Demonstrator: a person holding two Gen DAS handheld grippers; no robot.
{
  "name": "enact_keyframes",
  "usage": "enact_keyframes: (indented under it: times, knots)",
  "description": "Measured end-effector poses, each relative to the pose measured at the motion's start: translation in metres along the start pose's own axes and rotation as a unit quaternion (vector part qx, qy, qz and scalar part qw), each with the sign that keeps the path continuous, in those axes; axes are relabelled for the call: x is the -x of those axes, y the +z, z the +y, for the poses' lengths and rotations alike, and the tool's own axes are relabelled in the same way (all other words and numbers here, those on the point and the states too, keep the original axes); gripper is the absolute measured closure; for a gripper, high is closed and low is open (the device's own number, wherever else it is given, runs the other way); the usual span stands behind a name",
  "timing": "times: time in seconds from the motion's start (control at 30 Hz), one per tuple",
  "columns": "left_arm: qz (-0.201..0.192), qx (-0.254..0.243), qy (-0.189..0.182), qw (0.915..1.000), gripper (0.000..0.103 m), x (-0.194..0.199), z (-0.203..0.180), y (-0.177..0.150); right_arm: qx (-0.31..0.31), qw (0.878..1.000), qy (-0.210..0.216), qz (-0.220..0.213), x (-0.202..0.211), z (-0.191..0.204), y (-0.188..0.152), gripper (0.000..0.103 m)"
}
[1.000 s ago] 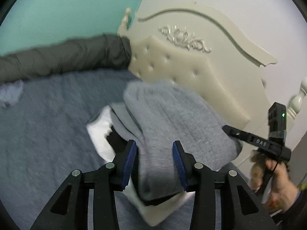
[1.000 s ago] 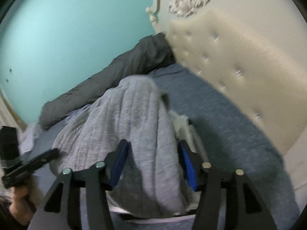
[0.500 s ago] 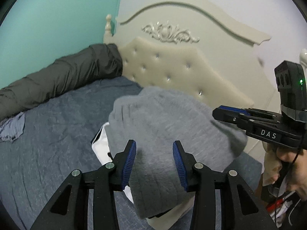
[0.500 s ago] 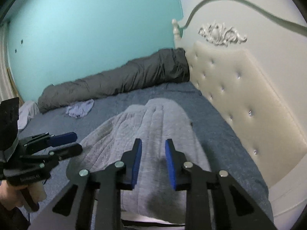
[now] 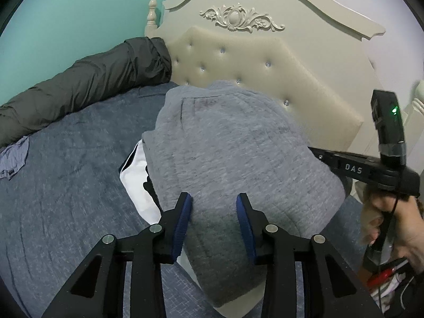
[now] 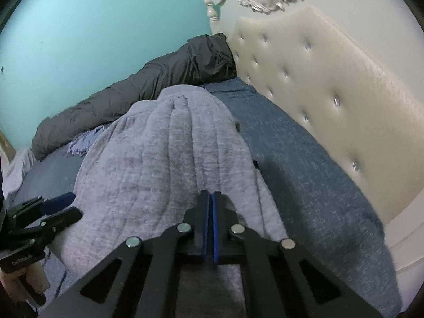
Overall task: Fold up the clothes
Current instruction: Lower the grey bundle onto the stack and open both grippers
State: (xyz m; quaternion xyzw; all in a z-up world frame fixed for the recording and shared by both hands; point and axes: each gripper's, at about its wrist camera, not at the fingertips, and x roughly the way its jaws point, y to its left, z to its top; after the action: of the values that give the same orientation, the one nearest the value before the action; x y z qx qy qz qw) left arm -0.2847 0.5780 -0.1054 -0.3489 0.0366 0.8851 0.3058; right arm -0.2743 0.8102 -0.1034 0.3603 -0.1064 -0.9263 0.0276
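Having just closed, the right hand-held gripper (image 6: 210, 198) sits clenched over the grey garment (image 6: 164, 164) (left hand-held gripper (image 5: 214, 204) straddles it, narrowing).

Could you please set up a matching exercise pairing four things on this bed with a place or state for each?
Things:
1. grey quilted knit garment
2. dark grey puffy rolled quilt
3. small pale blue crumpled cloth
4. white folded garment

Places or states:
A. lies along the turquoise wall
B. peeks out from under the grey garment
C. lies alone on the blue bedspread, near the rolled quilt
D. lies on top of the pile, between the left gripper's fingers

Pairs: 1-D, 2-A, 3-C, 4-B
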Motion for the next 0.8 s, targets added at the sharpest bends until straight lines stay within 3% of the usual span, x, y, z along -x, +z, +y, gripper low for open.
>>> enact_keyframes:
  times: [0.17,0.3,0.53,0.67,0.8]
  knots:
    - [0.005,-0.002,-0.002,1.0000,0.066,-0.004,-0.005,-0.002,-0.014,1.000,-0.003,0.009,-0.008,-0.009,-0.016,0.103]
    - [0.001,-0.007,0.006,1.0000,0.067,0.001,-0.012,0.001,-0.010,1.000,-0.008,0.028,-0.004,-0.006,-0.007,0.103]
    - [0.005,-0.013,0.015,0.9998,0.070,0.008,-0.009,0.003,-0.001,0.998,0.048,-0.052,0.040,0.029,0.023,0.103]
    - [0.006,-0.016,0.019,0.9997,0.070,0.009,-0.012,0.002,0.042,0.998,0.038,-0.022,0.020,0.061,0.024,0.103]
    - [0.010,-0.013,0.019,0.9997,0.070,0.007,-0.012,0.003,0.023,0.999,0.026,0.024,-0.009,0.062,0.014,0.103]
